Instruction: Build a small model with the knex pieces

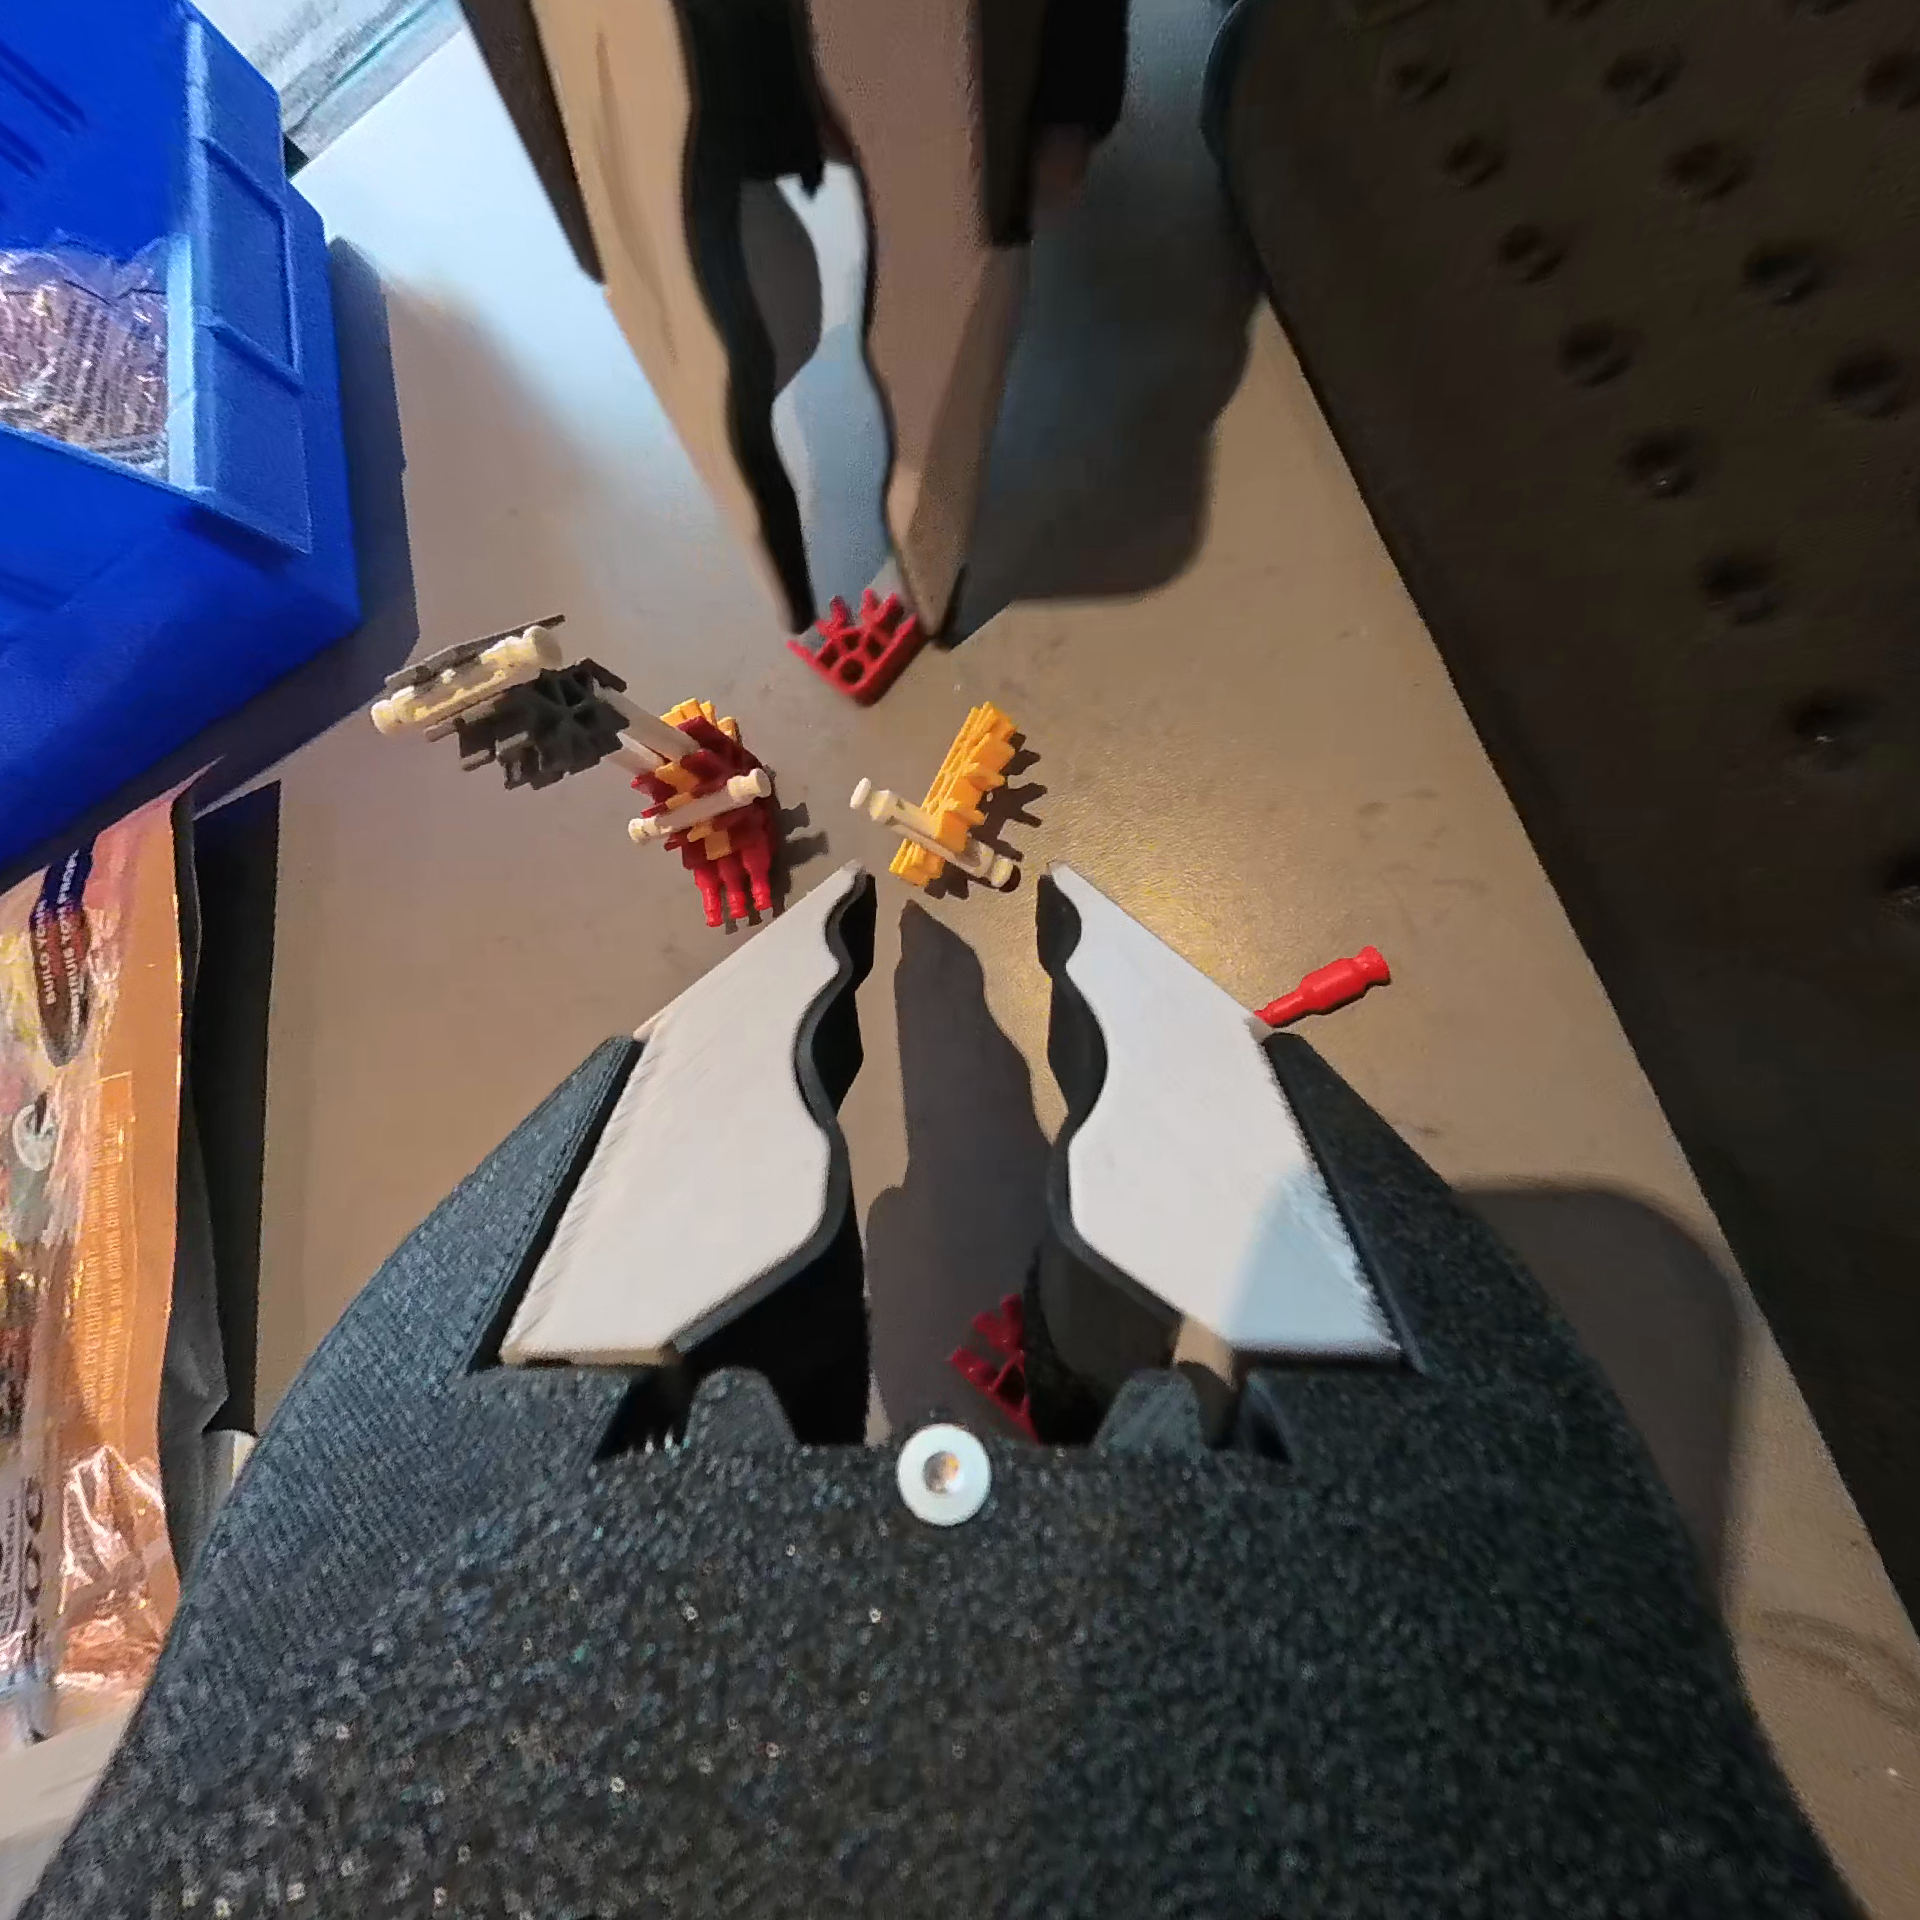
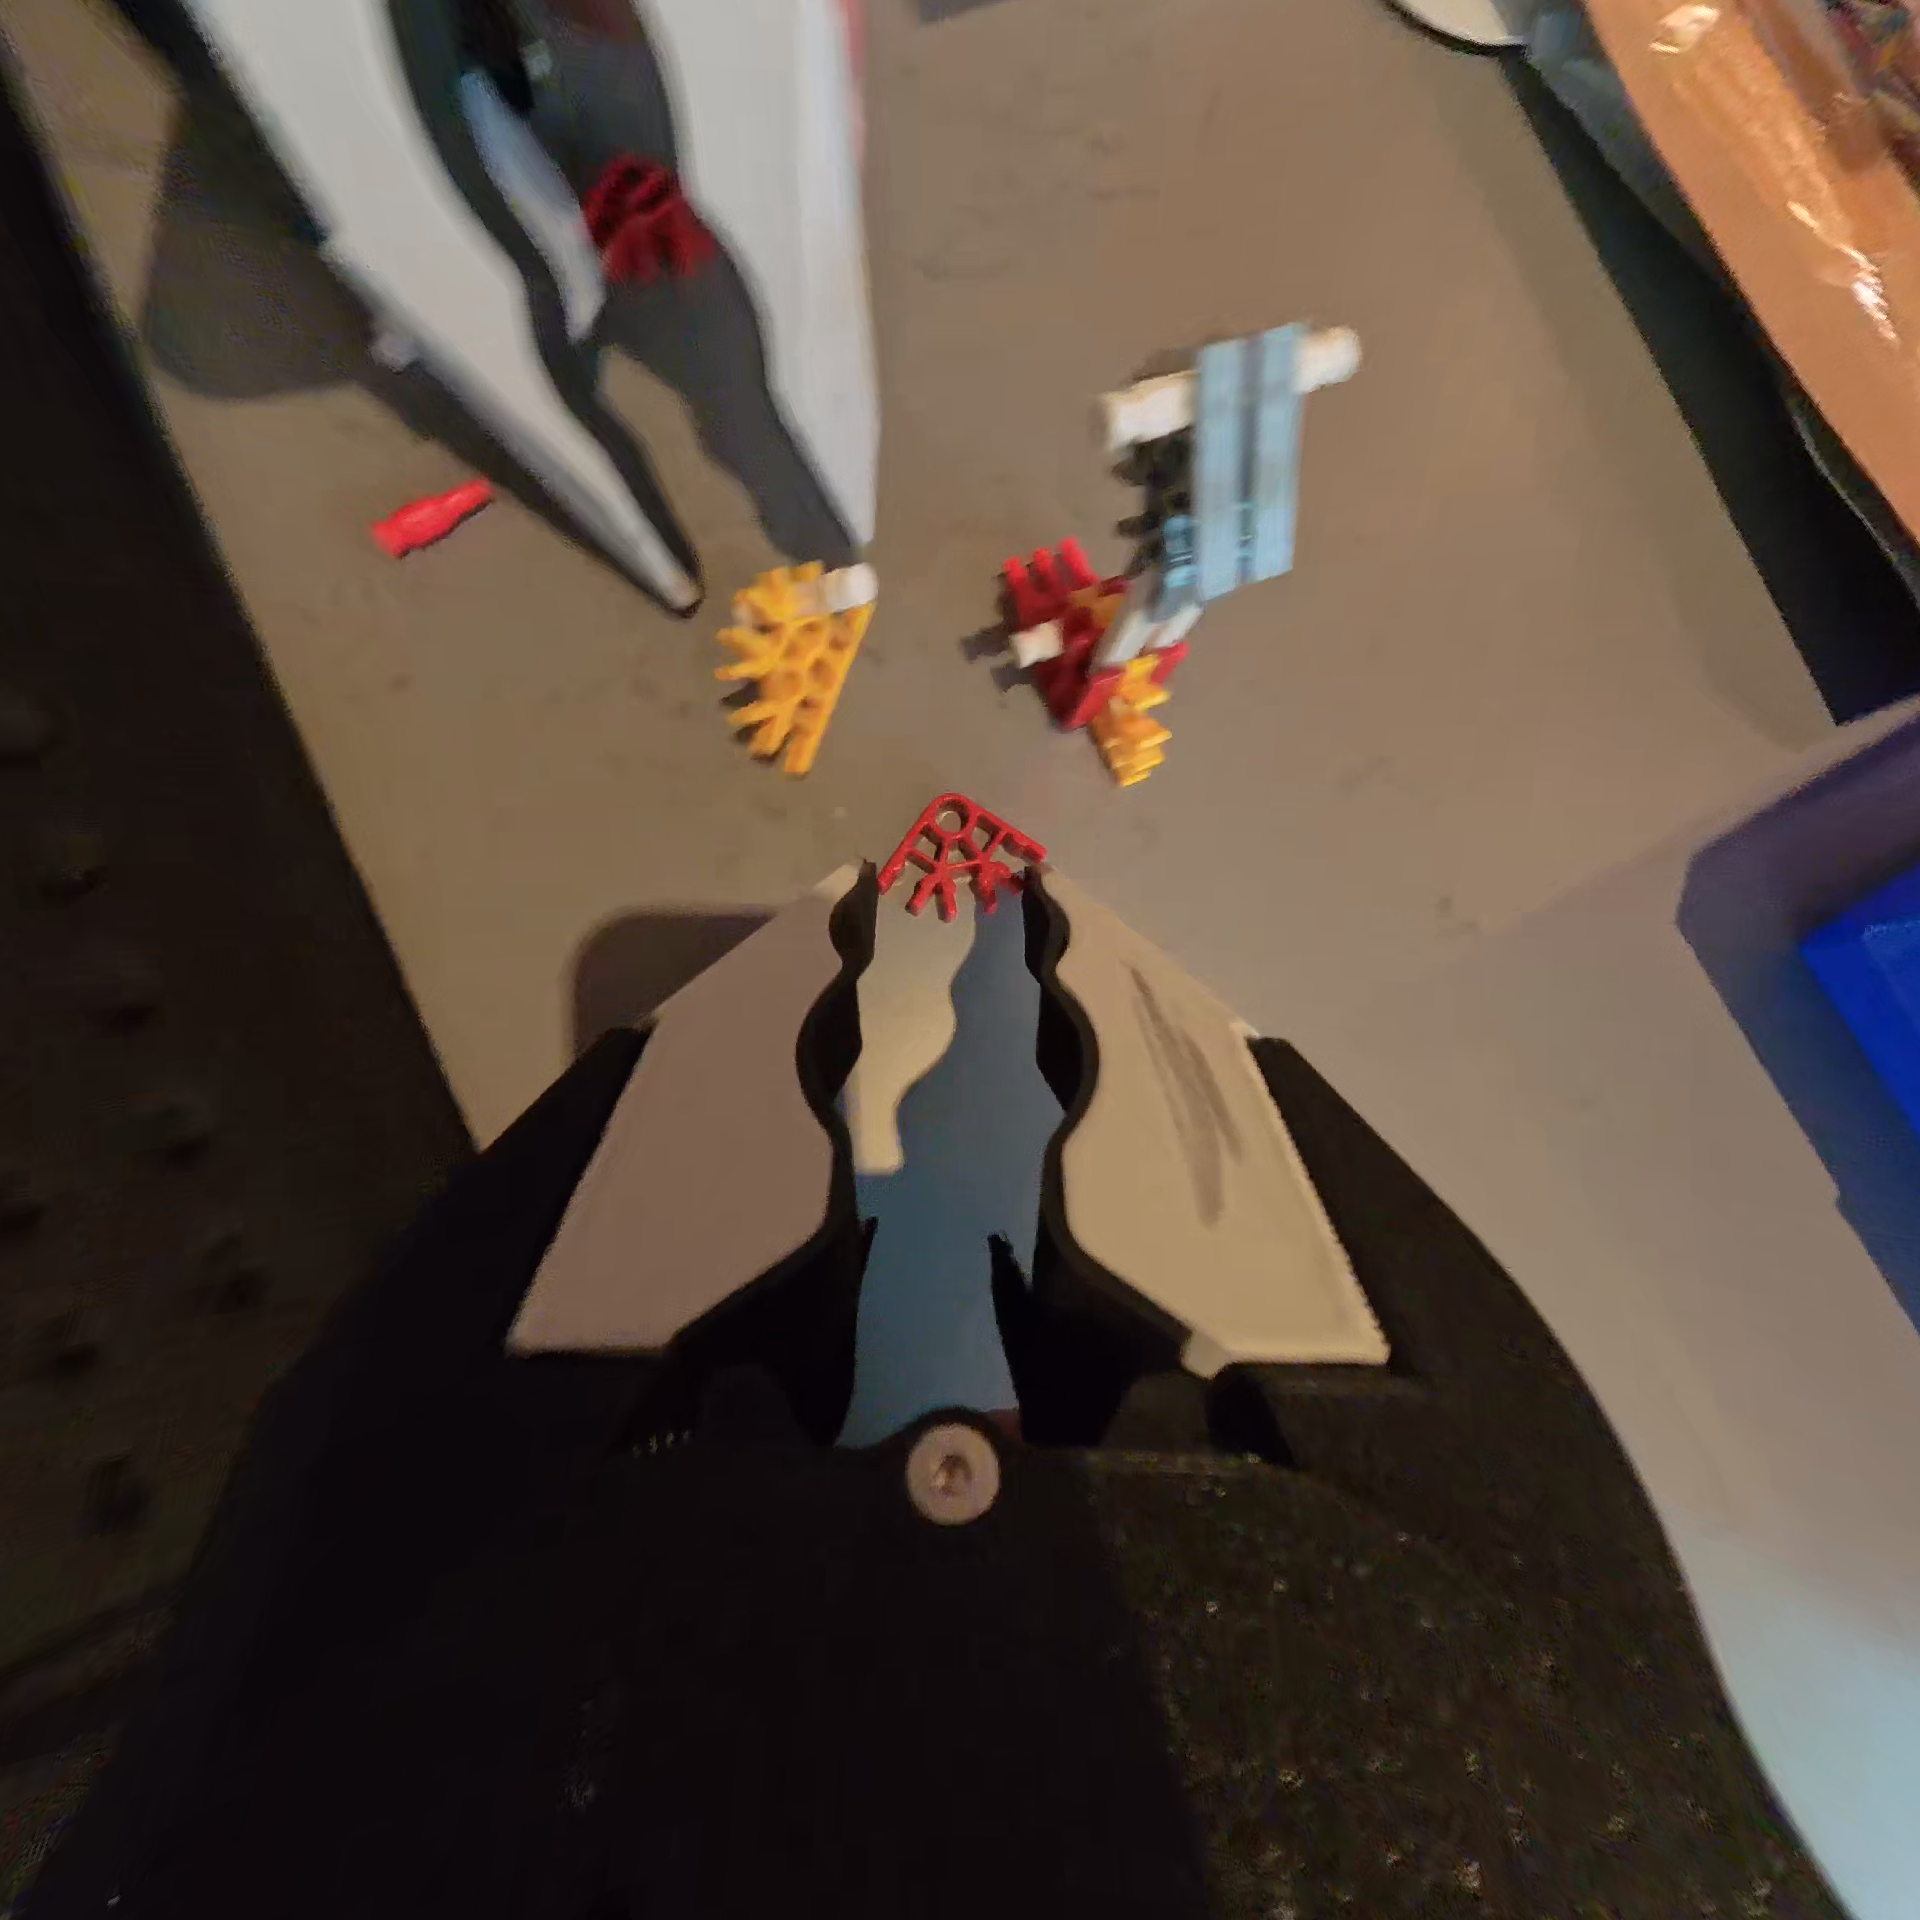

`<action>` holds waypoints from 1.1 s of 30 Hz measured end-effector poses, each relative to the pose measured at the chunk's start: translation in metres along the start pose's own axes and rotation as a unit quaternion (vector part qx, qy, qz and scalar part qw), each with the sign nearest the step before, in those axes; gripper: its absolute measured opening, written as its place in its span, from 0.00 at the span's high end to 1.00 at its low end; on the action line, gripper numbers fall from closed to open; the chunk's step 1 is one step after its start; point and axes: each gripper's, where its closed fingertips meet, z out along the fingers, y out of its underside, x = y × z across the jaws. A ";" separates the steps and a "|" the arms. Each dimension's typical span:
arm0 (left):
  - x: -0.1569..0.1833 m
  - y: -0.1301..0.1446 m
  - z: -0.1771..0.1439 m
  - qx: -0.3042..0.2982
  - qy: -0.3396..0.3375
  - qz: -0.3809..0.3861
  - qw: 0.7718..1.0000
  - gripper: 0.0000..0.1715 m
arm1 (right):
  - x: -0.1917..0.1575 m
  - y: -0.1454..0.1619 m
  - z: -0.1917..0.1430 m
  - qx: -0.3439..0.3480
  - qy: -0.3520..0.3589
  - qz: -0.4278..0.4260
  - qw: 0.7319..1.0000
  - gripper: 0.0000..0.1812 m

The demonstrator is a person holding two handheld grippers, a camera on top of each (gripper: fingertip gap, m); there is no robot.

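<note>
Between the tips of the right gripper (image 2: 948,883) lies a small red connector (image 2: 958,854) on the grey desk (image 2: 1403,935); its fingers touch both sides, holding it. Just beyond stands a yellow connector piece (image 2: 795,665), and beside it a red, yellow and grey assembly (image 2: 1153,582). The left gripper (image 1: 956,883) hovers near the yellow piece with fingers narrowly apart and empty. A red rod (image 1: 1322,985) lies beside it, a blue bin (image 1: 156,416) well apart.
</note>
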 end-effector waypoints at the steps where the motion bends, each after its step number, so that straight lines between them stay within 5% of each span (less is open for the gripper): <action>1: 0.001 0.000 0.000 0.000 0.001 0.001 1.000 0.82 | -0.005 0.003 -0.004 -0.006 -0.007 -0.016 1.000 0.85; 6: 0.004 -0.003 0.001 0.004 0.006 0.003 1.000 0.82 | -0.004 0.020 -0.022 -0.047 0.007 -0.025 0.999 0.76; 13: 0.005 -0.004 0.002 0.003 0.007 0.003 1.000 0.82 | -0.005 0.020 -0.019 -0.039 0.028 0.021 0.999 0.78; 20: 0.004 -0.003 0.003 0.004 0.008 0.000 1.000 0.82 | 0.041 0.036 -0.038 -0.087 0.101 0.018 0.991 0.81; 26: 0.002 -0.001 0.001 0.002 0.008 -0.014 1.000 0.80 | 0.001 0.019 -0.029 -0.042 0.072 0.124 0.989 0.80; 33: 0.001 -0.001 0.001 0.001 0.006 -0.020 1.000 0.80 | 0.003 0.021 -0.016 -0.038 0.116 0.161 0.979 0.87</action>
